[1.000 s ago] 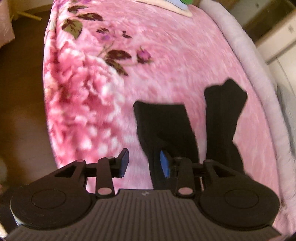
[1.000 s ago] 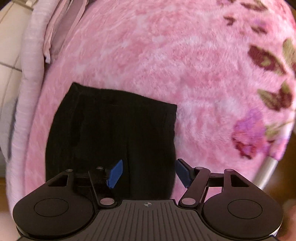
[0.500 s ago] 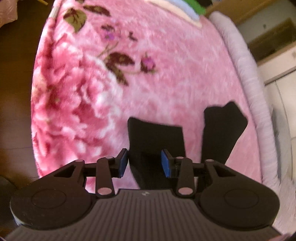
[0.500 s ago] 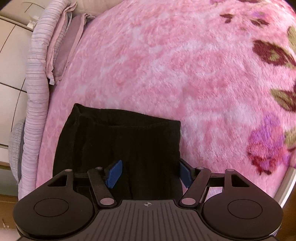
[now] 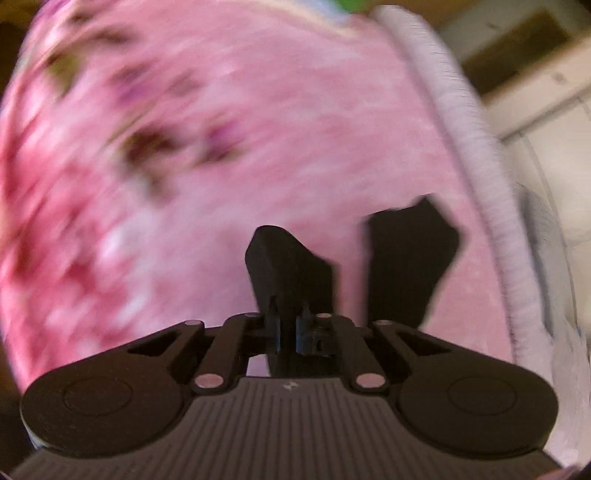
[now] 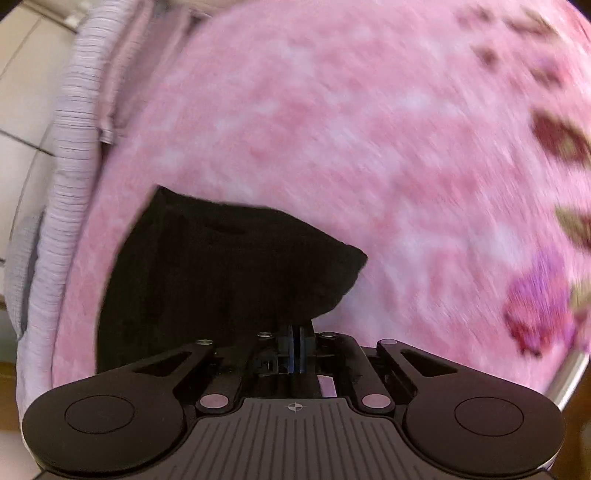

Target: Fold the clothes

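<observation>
I have left tongs point(image 5: 286, 326) clenched on near leg of black trousers point(image 6: 221, 273), right tongs point(image 6: 295, 345) clenched on waist corner. Trousers lie on pink blanket point(image 6: 369, 147), beside its pale border point(image 6: 70, 147). Both corners pinched so cloth lifts evenly for fold.

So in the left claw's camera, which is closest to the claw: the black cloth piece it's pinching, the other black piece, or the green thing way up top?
1. The pinched black piece, right in the left claw.
2. The other black piece, flat on the pink blanket, off to the right.
3. The green thing, at the top edge, past the blanket's far end; too blurred to identify.
</observation>
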### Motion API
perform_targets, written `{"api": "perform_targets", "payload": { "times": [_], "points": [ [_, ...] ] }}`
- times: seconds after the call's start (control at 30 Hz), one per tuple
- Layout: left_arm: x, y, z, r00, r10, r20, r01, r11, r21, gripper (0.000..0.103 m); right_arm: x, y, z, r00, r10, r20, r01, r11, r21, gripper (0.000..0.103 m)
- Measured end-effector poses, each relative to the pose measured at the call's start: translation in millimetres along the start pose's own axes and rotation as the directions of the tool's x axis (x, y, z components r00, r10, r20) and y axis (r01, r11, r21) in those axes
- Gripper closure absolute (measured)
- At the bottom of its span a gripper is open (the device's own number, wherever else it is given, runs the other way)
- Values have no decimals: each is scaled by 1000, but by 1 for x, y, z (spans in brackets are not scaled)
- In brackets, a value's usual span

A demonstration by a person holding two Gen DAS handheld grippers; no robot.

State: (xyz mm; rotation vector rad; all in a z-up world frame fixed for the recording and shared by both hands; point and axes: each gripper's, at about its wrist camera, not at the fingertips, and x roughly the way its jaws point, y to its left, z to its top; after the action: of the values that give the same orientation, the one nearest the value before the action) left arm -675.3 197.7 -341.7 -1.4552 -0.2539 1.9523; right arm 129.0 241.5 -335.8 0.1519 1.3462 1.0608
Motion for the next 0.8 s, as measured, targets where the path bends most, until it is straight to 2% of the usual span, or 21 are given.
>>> {"api": "perform_targets", "payload": {
  "times": [0.03,0.1,0.13,0.2,0.27,0.3,0.37,0.43,0.5,0.57,0.63,0.67,0.73,0.8],
  "points": [
    [-9,-17,11,998,-50,32,49,998,34,100,-3,7,2,1000,13,8,-13,1000,-13,102],
    [-26,-50,33,984,-153,91,143,984,107,100,-13,22,7,998,57,33,-55,998,-38,102],
    [-36,-66,43,972,-206,117,188,971,145,100,-30,34,11,989,130,71,-127,991,-51,102],
    [-74,-84,60,927,-324,189,281,933,224,99,-61,49,17,959,255,126,-246,966,-81,102],
    [-107,-76,68,907,-342,247,280,926,252,99,-89,52,17,944,297,147,-280,952,-122,102],
    [-118,-61,72,911,-326,255,270,935,230,99,-98,47,17,947,288,142,-272,954,-124,102],
    [-122,-29,70,941,-250,226,200,954,223,98,-102,27,5,971,213,107,-203,974,-100,102],
    [-108,2,57,975,-133,179,89,968,233,98,-95,3,-13,994,89,67,-84,993,-78,102],
    [-79,36,42,995,-20,102,-3,976,218,98,-82,-23,-34,998,-53,25,55,997,-57,102],
    [-49,64,28,994,105,29,-109,967,229,96,-65,-49,-54,979,-199,-37,199,980,-14,102],
    [-31,82,17,974,226,-7,-215,933,288,87,-55,-67,-70,943,-327,-64,328,944,19,101],
    [-34,91,17,973,229,-9,-216,930,297,83,-54,-71,-75,925,-375,-67,377,926,29,97],
    [-42,95,25,975,223,3,-214,934,286,77,-55,-60,-75,904,-425,-51,424,905,-13,74],
    [-52,95,36,969,244,40,-246,929,277,79,-59,-39,-75,877,-481,-13,478,874,-91,70]
  ]
}}
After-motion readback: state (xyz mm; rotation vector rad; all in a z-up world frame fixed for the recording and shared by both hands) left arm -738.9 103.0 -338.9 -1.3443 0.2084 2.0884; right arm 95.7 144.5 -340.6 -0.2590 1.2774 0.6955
